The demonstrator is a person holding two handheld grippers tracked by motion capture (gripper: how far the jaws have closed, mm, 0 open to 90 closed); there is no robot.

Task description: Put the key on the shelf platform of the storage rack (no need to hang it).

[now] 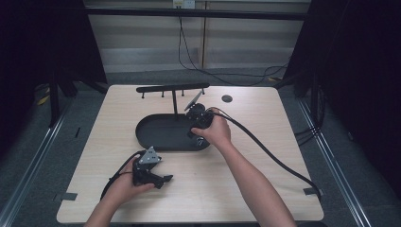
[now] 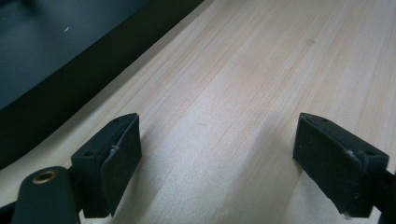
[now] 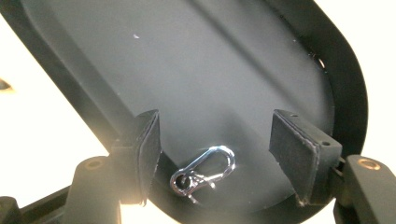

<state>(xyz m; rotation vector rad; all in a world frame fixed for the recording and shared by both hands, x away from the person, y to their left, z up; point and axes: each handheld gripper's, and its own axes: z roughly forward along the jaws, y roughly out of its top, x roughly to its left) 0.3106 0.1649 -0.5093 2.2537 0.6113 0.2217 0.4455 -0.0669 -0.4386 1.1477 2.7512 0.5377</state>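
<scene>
Right gripper (image 3: 215,154) fingers (image 3: 301,156) are held apart; a silver carabiner (image 3: 204,172) lies loose between them in the black tray (image 3: 210,70). Left gripper (image 2: 217,163) fingers are apart over bare surface (image 2: 261,70)

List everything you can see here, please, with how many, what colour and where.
Table: one, light wood, centre of the high view.
Tray: one, black, oval, on the table's middle.
Rack: one, black crossbar with pegs on a post, rising at the tray's far side.
Carabiner clip: one, shiny silver, lying in the tray near its rim, between the right jaws, untouched.
Round disc: one, dark, far right of the tabletop.
Left hand-held gripper: one, black, open above bare wood near the table's front.
Right hand-held gripper: one, black, open over the tray's right end.
</scene>
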